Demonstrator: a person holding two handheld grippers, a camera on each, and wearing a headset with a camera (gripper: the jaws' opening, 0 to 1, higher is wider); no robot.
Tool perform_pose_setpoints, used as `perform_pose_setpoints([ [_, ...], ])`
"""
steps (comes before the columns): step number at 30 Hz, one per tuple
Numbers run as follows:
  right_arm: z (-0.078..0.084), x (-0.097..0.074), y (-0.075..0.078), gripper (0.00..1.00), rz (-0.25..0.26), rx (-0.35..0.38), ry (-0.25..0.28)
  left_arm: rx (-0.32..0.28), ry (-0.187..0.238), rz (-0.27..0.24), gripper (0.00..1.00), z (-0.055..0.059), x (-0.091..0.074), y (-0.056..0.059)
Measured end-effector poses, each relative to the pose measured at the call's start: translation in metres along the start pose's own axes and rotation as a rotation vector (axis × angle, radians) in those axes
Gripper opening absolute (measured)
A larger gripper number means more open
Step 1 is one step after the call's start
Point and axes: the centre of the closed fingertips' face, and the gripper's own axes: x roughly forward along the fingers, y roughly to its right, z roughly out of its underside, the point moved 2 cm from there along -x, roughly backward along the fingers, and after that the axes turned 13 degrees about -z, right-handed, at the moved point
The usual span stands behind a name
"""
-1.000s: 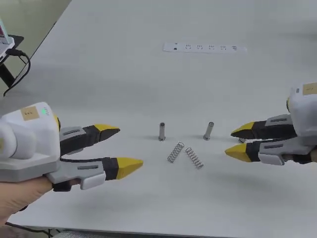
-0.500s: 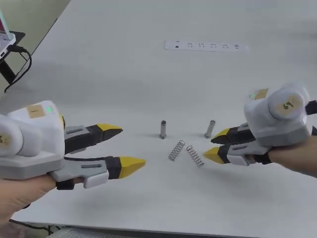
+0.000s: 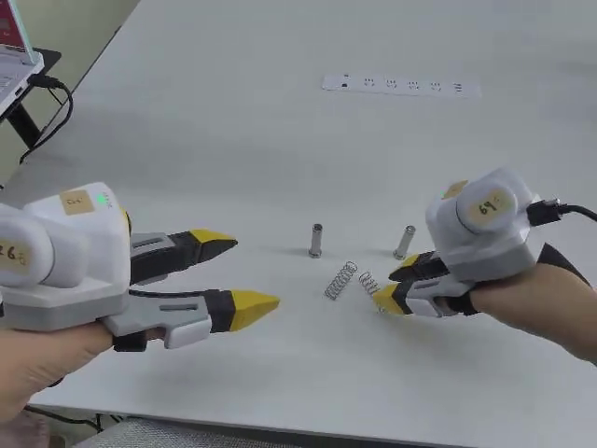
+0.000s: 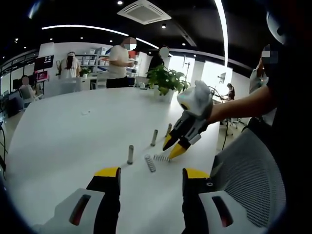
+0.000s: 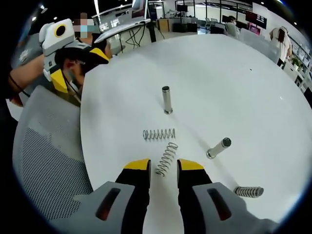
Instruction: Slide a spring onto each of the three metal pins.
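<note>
A white counter (image 3: 233,140) carries a power strip (image 3: 401,86) near the top of the head view, with a laptop (image 3: 14,47) in the upper left corner. The left gripper view takes in an open office beyond, with a potted plant (image 4: 165,80) and people standing. At the centre of the head view two pins (image 3: 316,240) stand upright, and two springs (image 3: 341,280) lie just below them. The right gripper view adds a third spring (image 5: 248,191) at its lower right. The left hand-held gripper (image 3: 241,275) gapes wide, holding nothing. The right hand-held gripper (image 3: 392,285) has its jaws narrowly parted with one spring's end between the tips; whether they touch it cannot be told.
</note>
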Motion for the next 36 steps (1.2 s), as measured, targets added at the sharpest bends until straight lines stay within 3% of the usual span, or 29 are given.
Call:
perform_pose_setpoints([
  [24,0.01,0.013,0.006,0.14,-0.002,-0.002,-0.062,0.008,-0.006,0.006,0.44,0.0,0.0,-0.002],
  [36,0.014,0.013,0.008,0.1,0.001,-0.054,-0.092,0.012,-0.005,0.012,0.43,-0.001,0.002,0.0],
])
